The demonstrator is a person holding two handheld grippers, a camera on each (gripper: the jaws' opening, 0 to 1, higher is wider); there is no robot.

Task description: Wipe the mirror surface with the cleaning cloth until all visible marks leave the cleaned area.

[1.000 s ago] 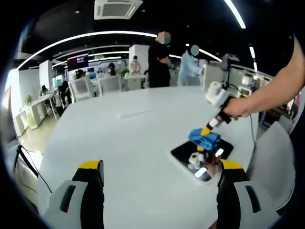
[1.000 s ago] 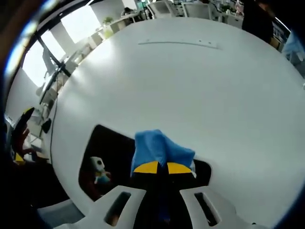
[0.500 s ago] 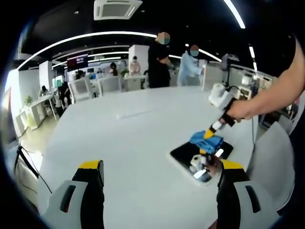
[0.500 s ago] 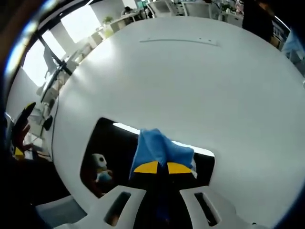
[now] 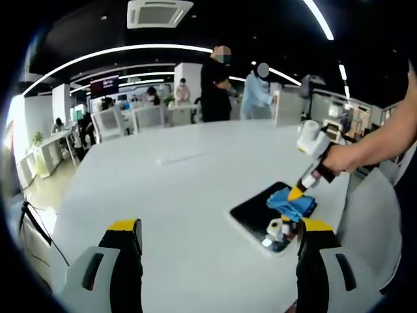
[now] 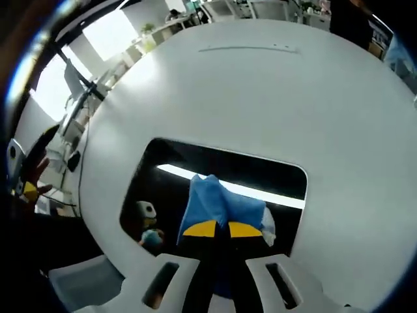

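Note:
A dark rectangular mirror (image 6: 260,173) (image 5: 251,210) lies flat on the white table, reflecting a ceiling light strip. My right gripper (image 6: 215,229) (image 5: 298,192) is shut on a blue cleaning cloth (image 6: 208,202) (image 5: 291,203), which it presses onto the mirror's near part. A small white and teal figure (image 6: 147,222) (image 5: 275,228) shows at the mirror's left end in the right gripper view; whether it stands there or is a reflection, I cannot tell. My left gripper (image 5: 218,231) hovers open above the table, left of the mirror, with nothing between its yellow-tipped fingers.
The white table (image 5: 169,189) stretches far and wide around the mirror. Two people (image 5: 218,88) stand beyond its far edge, among chairs (image 5: 150,116) and desks. A white chair (image 5: 374,215) sits close on the right of the mirror. A person's arm (image 5: 381,140) holds the right gripper.
The right gripper has drawn the cloth back across the mirror towards its near edge, so more bare mirror shows beyond the cloth. The left gripper has stayed put and open.

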